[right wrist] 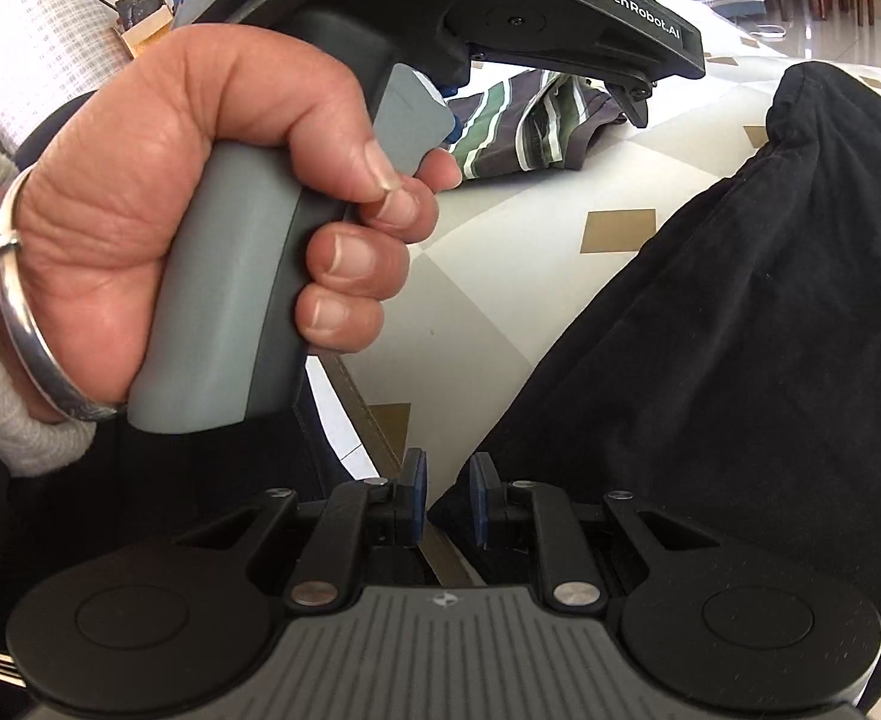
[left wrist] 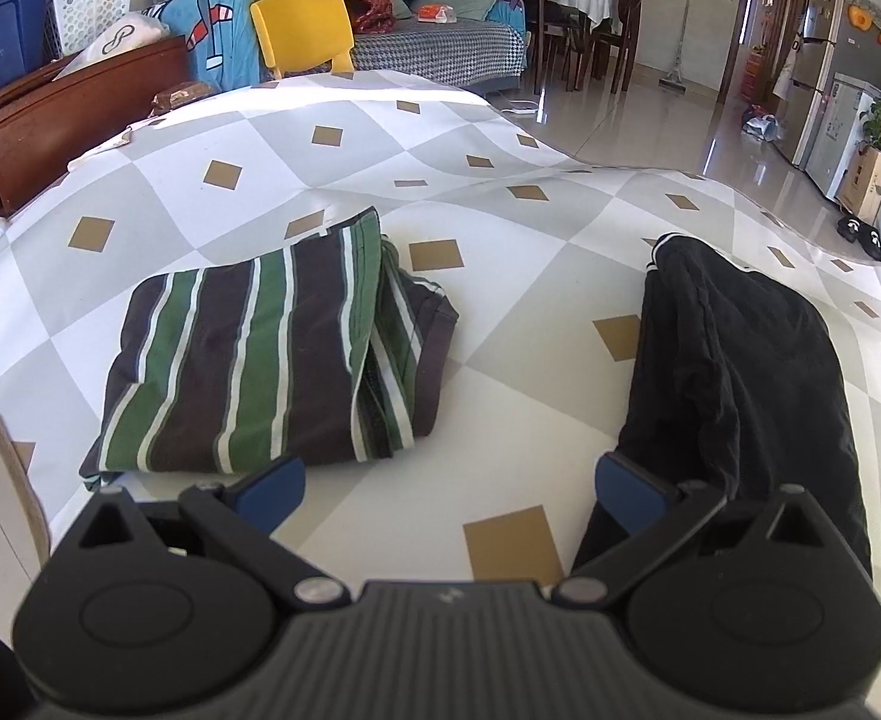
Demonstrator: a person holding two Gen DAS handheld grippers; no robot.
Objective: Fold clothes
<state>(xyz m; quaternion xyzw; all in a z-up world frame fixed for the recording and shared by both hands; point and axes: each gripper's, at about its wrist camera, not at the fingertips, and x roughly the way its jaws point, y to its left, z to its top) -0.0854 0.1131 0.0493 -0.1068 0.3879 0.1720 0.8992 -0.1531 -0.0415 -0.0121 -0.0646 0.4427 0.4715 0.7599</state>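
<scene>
A folded green, black and white striped garment (left wrist: 260, 360) lies on the table's left half. A black garment (left wrist: 740, 372) stretches along the right side toward me. My left gripper (left wrist: 449, 492) hovers open over the near table, with nothing between its blue pads (left wrist: 272, 492); its right finger sits at the black cloth's edge. In the right wrist view, the black garment (right wrist: 710, 330) fills the right side. My right gripper (right wrist: 448, 504) is at the table's near edge, jaws almost closed, with the garment's near corner between the pads. A hand (right wrist: 170, 210) holds the left gripper's handle, and the striped garment (right wrist: 530, 120) shows beyond it.
The table is covered with a grey-and-white diamond cloth (left wrist: 500, 180) that wrinkles near the far edge. A yellow chair (left wrist: 302, 30) stands behind the table, with a sofa (left wrist: 440, 48) piled with clothes, and dining chairs beyond. The tiled floor (left wrist: 680, 120) opens to the right.
</scene>
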